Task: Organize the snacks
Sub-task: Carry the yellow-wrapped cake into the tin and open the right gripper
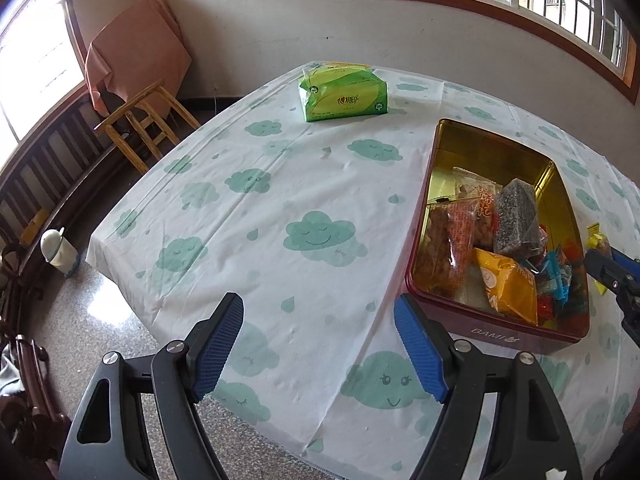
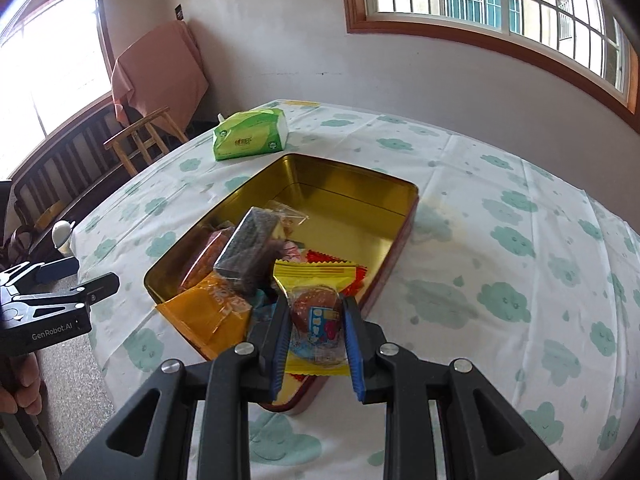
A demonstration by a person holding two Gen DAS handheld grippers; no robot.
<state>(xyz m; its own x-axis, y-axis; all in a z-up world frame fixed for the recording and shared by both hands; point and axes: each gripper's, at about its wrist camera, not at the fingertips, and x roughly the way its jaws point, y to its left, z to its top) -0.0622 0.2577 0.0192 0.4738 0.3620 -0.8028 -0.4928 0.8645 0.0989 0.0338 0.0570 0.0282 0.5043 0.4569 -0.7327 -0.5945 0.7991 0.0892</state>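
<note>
A red tin with a gold inside [image 1: 496, 324] [image 2: 352, 188] stands on the table and holds several wrapped snacks, among them a dark seed bar [image 1: 516, 216] [image 2: 248, 244] and an orange packet [image 1: 508, 284] [image 2: 204, 312]. My right gripper [image 2: 316, 308] is shut on a yellow wrapped snack [image 2: 318, 308] and holds it over the tin's near end; it also shows at the right edge of the left wrist view [image 1: 608, 268]. My left gripper [image 1: 320, 320] is open and empty, above the tablecloth left of the tin; it also shows in the right wrist view [image 2: 76, 284].
A green tissue pack [image 1: 344, 94] [image 2: 252, 132] lies at the far side of the table. The cloud-print tablecloth [image 1: 260, 208] covers the table. A wooden stool [image 1: 144, 124] and a cloth-draped chair [image 1: 136, 48] stand beyond the left edge. A white cup [image 1: 56, 250] sits on the floor.
</note>
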